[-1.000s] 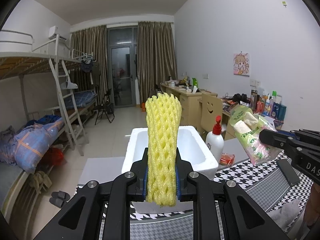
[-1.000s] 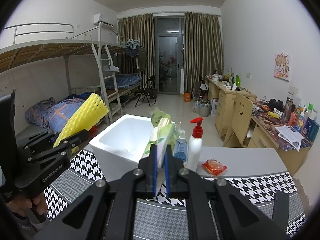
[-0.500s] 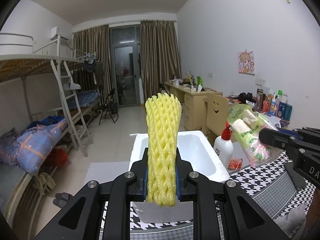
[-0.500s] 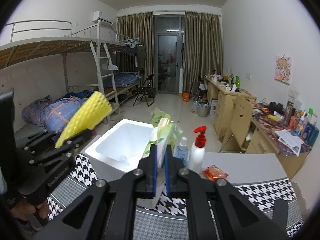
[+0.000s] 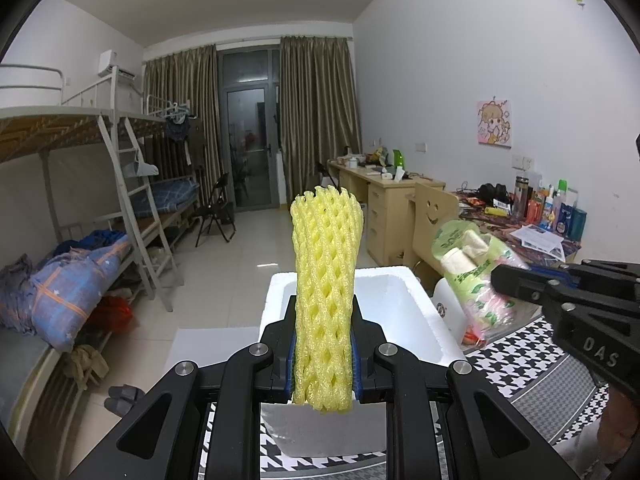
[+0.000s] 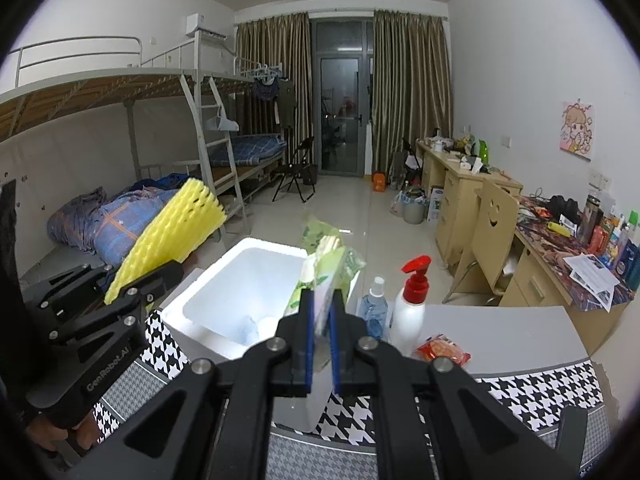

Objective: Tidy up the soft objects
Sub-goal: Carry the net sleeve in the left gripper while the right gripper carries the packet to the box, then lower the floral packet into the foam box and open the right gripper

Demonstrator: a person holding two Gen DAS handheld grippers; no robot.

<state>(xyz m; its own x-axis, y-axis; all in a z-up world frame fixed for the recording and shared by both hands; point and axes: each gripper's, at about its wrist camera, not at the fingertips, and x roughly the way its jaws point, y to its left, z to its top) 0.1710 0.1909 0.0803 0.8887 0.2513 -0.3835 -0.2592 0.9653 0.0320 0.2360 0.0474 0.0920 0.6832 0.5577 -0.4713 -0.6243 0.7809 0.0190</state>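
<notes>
With 2 loads held above the open white foam box [image 6: 224, 280], the left gripper [image 5: 323, 360] clamped on the yellow foam mesh sleeve [image 5: 326, 280] and the right gripper [image 6: 320, 344] apparently pinched on the green plastic tissue pack [image 6: 324, 264], either springy piece could bounce off the box's rim or snag a pad on release.

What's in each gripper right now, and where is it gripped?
Left gripper clamps the yellow foam net sleeve near its lower end. Right gripper pinches the green plastic bag at its bottom edge.
</notes>
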